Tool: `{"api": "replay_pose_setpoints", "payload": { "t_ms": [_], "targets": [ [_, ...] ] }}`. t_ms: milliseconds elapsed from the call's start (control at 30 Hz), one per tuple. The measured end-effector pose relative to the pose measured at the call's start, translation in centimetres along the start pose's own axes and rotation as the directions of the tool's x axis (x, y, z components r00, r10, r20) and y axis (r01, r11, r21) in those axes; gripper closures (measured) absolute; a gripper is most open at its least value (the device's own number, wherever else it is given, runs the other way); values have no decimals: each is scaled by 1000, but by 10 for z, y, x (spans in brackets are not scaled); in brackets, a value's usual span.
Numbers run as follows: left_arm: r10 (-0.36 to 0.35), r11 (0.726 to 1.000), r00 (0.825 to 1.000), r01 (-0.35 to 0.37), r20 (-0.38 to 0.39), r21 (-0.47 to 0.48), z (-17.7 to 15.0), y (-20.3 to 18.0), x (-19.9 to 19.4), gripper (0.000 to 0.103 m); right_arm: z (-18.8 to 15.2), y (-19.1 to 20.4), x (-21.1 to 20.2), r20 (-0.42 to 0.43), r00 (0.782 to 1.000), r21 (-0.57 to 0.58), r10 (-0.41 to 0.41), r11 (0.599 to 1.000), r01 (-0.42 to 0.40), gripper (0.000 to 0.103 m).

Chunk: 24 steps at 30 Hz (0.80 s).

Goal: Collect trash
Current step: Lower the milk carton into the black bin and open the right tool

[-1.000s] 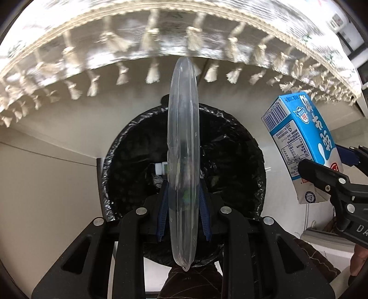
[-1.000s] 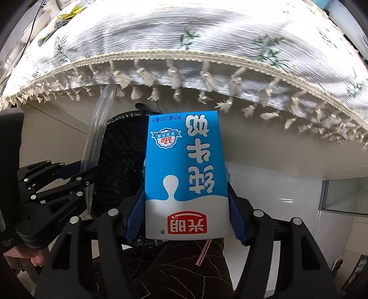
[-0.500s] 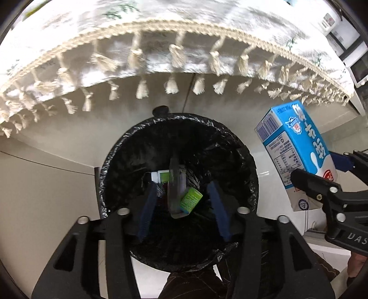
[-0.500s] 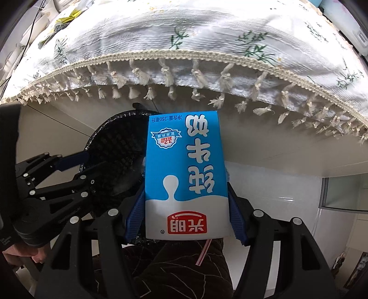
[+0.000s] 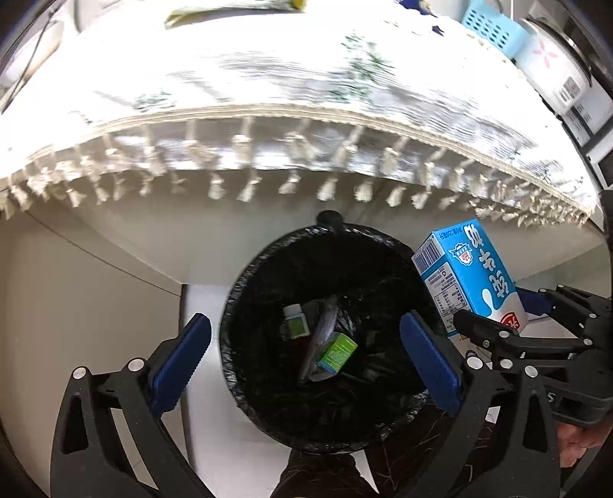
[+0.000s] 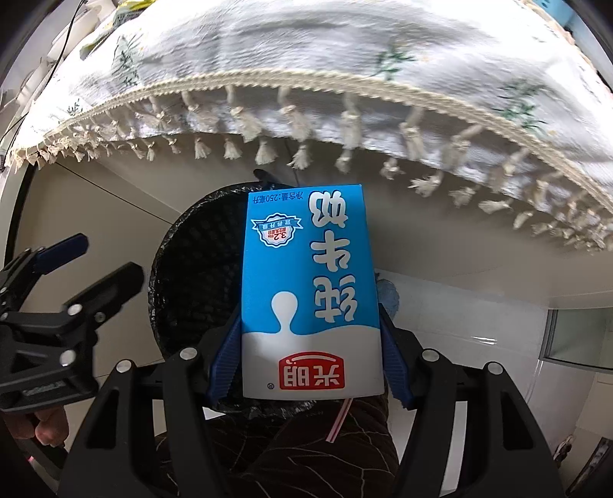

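Observation:
My left gripper [image 5: 306, 356] is open wide and empty above a round bin with a black liner [image 5: 245, 291]. In the bin lie a clear plastic piece [image 5: 320, 341], a small green box [image 5: 339, 350] and a small white and green bottle [image 5: 295, 320]. My right gripper [image 6: 312, 341] is shut on a blue and white milk carton [image 6: 310, 291], held upside down just right of the bin's rim [image 6: 164, 245]. The carton [image 5: 471, 279] and right gripper also show at the right in the left wrist view. The left gripper [image 6: 88, 268] shows at the left in the right wrist view.
A table with a white flowered cloth and tassel fringe [image 5: 291, 153] overhangs the bin; the cloth [image 6: 345, 88] also shows in the right wrist view. A pale blue basket [image 5: 490, 27] and a white appliance [image 5: 551, 57] stand on the table's far right. A person's dark trousers [image 6: 291, 448] are below.
My left gripper opened and let go of the clear plastic piece, which dropped into the bin. The left gripper rose away from the bin. The right gripper still holds the milk carton.

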<state>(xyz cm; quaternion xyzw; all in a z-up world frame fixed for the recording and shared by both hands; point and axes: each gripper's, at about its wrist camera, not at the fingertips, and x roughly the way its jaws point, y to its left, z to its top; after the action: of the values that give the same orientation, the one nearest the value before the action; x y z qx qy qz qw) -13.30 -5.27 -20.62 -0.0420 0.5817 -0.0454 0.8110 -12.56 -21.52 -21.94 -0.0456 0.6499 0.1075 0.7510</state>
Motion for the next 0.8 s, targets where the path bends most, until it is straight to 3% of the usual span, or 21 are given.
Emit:
{"api": "replay_pose_setpoints", "payload": {
  "t_ms": [467,800],
  "targets": [
    [46,996,999,-47,-11,-71,-13,34,2,6,7,39,34,-37,999,-77,6,997,-9,42],
    [61,993,998,-64,-34,-99,-20,50,6,6,9,45,46,-37,999,-105,-18,994,14,41]
  ]
}}
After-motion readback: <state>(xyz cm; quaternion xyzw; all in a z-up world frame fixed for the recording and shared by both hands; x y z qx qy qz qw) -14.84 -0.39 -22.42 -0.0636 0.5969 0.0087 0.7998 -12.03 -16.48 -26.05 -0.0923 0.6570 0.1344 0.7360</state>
